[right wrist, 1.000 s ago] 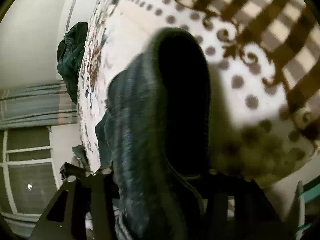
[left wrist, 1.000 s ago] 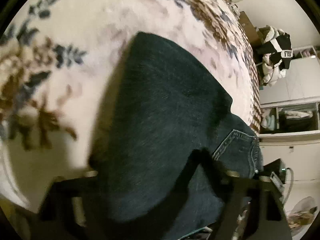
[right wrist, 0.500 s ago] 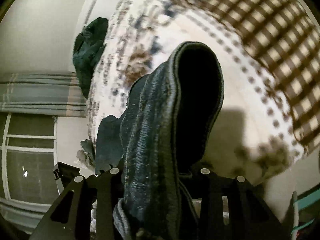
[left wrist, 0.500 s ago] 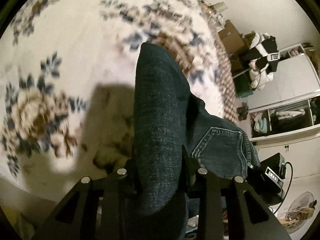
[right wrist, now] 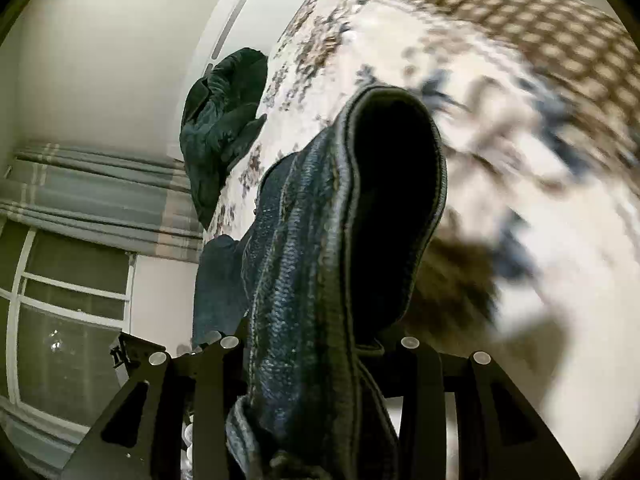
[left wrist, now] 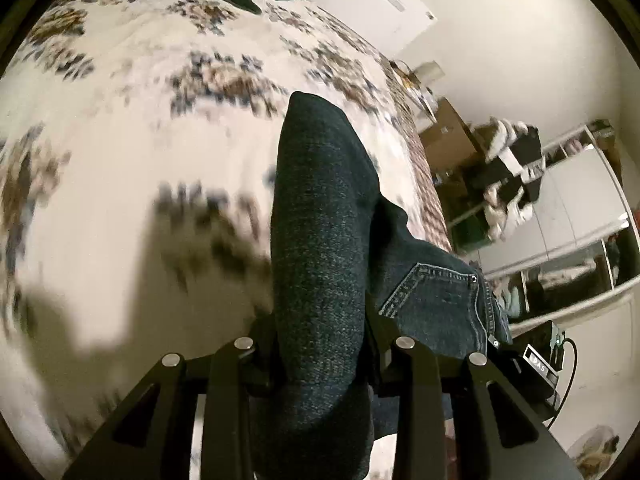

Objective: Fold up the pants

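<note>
Dark blue jeans (left wrist: 320, 200) hang lifted above the floral bedspread (left wrist: 120, 140). My left gripper (left wrist: 320, 340) is shut on a thick fold of the denim, which stands up between its fingers. A back pocket (left wrist: 436, 300) shows just to the right of that fold. In the right wrist view, my right gripper (right wrist: 316, 340) is shut on another bunched part of the jeans (right wrist: 296, 240). There a seamed edge loops up and forms a dark open mouth (right wrist: 392, 200). The cloth hides the fingertips of both grippers.
A dark green garment (right wrist: 220, 128) lies crumpled at the far end of the bed (right wrist: 520, 220) by the wall. Right of the bed stand a cardboard box (left wrist: 448, 136), a pile of clothes (left wrist: 512, 176), a wardrobe (left wrist: 580, 220) and a black device (left wrist: 540, 360). A window (right wrist: 60, 300) is at the left.
Both grippers have risen and pulled back from the bedspread, carrying the jeans up. The left jaws closed in on the denim fold; more of the bed and room shows now.
</note>
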The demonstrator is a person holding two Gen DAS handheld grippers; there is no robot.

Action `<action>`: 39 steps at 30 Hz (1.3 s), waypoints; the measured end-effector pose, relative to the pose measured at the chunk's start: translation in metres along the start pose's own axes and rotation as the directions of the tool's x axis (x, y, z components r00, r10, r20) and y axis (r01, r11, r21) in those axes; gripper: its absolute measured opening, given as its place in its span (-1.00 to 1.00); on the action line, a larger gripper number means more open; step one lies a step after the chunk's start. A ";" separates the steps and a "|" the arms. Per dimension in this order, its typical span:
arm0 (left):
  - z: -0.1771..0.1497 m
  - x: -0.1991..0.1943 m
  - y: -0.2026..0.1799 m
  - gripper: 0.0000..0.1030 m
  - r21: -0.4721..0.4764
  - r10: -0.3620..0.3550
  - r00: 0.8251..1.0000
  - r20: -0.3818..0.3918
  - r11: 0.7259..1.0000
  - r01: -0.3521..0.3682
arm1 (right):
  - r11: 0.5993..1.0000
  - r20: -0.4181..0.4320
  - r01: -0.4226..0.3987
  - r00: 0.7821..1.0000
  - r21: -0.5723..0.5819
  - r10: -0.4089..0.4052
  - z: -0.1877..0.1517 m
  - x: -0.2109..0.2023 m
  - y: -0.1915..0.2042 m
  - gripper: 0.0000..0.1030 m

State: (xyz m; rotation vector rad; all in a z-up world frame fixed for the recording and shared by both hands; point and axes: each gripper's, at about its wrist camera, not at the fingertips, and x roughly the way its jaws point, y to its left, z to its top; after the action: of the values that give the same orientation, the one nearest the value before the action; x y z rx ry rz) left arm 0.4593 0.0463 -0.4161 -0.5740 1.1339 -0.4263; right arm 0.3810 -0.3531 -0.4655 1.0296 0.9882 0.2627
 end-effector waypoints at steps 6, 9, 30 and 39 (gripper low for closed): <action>0.108 0.048 0.052 -0.45 -0.016 0.012 1.000 0.021 1.000 -0.012 | 1.000 -0.013 -0.010 1.000 -0.025 0.010 0.093 0.127 0.033 -0.20; 0.147 0.079 0.077 -0.45 -0.014 0.034 0.999 0.016 0.999 -0.034 | 1.000 -0.025 0.003 1.000 -0.023 -0.004 0.125 0.183 0.027 -0.20; 0.153 0.109 0.104 0.83 0.085 0.309 0.947 -0.090 0.950 -0.302 | 0.822 0.009 0.520 0.846 -0.232 -0.532 0.135 0.199 0.032 0.98; 0.112 0.065 0.023 0.85 0.234 0.410 0.912 0.024 0.884 -0.404 | 0.558 0.315 0.740 0.668 -0.376 -0.674 0.072 0.157 0.123 0.98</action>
State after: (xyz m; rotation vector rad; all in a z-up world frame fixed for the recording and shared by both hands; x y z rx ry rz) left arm 0.5882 0.0491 -0.4426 -0.1131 1.1745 -0.1971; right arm 0.5569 -0.2359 -0.4434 0.1219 1.0675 -0.2440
